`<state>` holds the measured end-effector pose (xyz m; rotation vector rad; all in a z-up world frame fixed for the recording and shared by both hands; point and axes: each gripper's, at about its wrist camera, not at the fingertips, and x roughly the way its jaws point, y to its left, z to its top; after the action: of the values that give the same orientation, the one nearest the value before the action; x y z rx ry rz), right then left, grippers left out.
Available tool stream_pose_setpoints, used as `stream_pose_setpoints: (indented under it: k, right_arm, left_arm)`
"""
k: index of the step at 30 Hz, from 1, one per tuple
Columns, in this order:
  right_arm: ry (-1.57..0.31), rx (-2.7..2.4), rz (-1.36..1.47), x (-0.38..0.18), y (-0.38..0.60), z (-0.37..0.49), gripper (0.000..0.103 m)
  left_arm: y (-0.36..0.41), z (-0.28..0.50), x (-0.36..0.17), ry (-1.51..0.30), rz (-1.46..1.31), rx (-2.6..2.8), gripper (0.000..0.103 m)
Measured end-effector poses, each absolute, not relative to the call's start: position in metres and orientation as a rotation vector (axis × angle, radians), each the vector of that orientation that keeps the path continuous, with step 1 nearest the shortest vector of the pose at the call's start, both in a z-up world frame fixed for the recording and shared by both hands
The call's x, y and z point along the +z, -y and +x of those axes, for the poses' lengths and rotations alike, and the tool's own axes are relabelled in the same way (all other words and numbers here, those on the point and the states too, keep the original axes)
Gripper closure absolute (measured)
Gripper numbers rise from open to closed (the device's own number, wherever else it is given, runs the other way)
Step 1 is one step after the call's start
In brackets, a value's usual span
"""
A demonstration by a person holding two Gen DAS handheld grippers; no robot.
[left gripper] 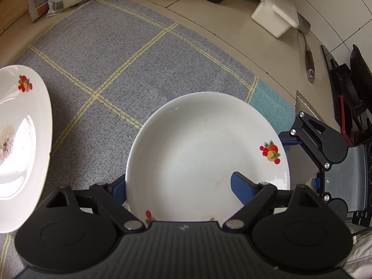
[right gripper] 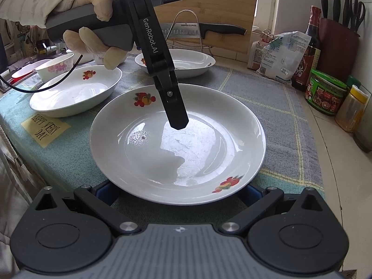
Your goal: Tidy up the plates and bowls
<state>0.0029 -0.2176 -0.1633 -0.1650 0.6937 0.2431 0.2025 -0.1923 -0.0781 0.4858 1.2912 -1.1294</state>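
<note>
Plate (right gripper: 177,144): round, fruit-printed, flat on the checked cloth (right gripper: 267,93).
Left gripper (left gripper: 179,186): spread wide across the plate's rim, "GenRobot.AI" read on its arm.
Right gripper (right gripper: 177,194): spread apart, plate's near rim between its fingers.
Knife (right gripper: 204,29): marked "SUPOR".
Cloth label (right gripper: 45,127): "HAPPY VERY DAY".

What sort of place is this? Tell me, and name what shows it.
Most likely a home kitchen counter. A black-handled steel knife rests on a wire rack before a wooden cutting board, a dark red knife block stands in the corner, and dark glass sauce bottles line the tiled wall.
</note>
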Motion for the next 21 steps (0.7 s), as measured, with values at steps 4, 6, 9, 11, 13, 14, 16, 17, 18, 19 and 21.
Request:
stream_pose_setpoints:
  k: [4,6,9,11,13,14,16,17,18,19,21]
  right_arm:
    - [-0.712,0.237,-0.157,-0.162,0.219,0.004,0.0]
    - [-0.716,0.235,-0.161,-0.161,0.219,0.003,0.0]
    - [-0.72,0.234,-0.176,-0.157,0.22,0.002,0.0]
    - [-0.721,0.237,-0.181,-0.154,0.222,0.002,0.0]
    - [-0.72,0.24,-0.189,-0.151,0.224,0.003,0.0]
    - [-0.721,0.241,-0.194,-0.15,0.226,0.004,0.0]
    - [-0.721,0.244,-0.198,-0.149,0.228,0.006,0.0]
    - [-0.722,0.248,-0.194,-0.148,0.23,0.007,0.0]
    - [-0.723,0.25,-0.192,-0.147,0.232,0.008,0.0]
    - [-0.722,0.251,-0.194,-0.147,0.234,0.01,0.0]
    - [-0.721,0.253,-0.202,-0.145,0.237,0.014,0.0]
  left_arm:
    - [0.193,0.2,-0.075,-1.277,0.484,-1.142,0.015]
    - [0.194,0.199,-0.073,-1.272,0.483,-1.146,0.015]
    - [0.195,0.199,-0.07,-1.268,0.472,-1.152,0.015]
    - [0.196,0.2,-0.07,-1.264,0.466,-1.151,0.015]
    - [0.198,0.2,-0.069,-1.259,0.456,-1.148,0.015]
    - [0.199,0.201,-0.068,-1.256,0.453,-1.148,0.015]
    - [0.201,0.203,-0.067,-1.252,0.446,-1.146,0.015]
    - [0.202,0.204,-0.067,-1.248,0.447,-1.146,0.015]
    - [0.203,0.205,-0.066,-1.244,0.446,-1.145,0.015]
    - [0.205,0.207,-0.066,-1.238,0.446,-1.144,0.015]
    - [0.209,0.209,-0.064,-1.228,0.446,-1.141,0.015]
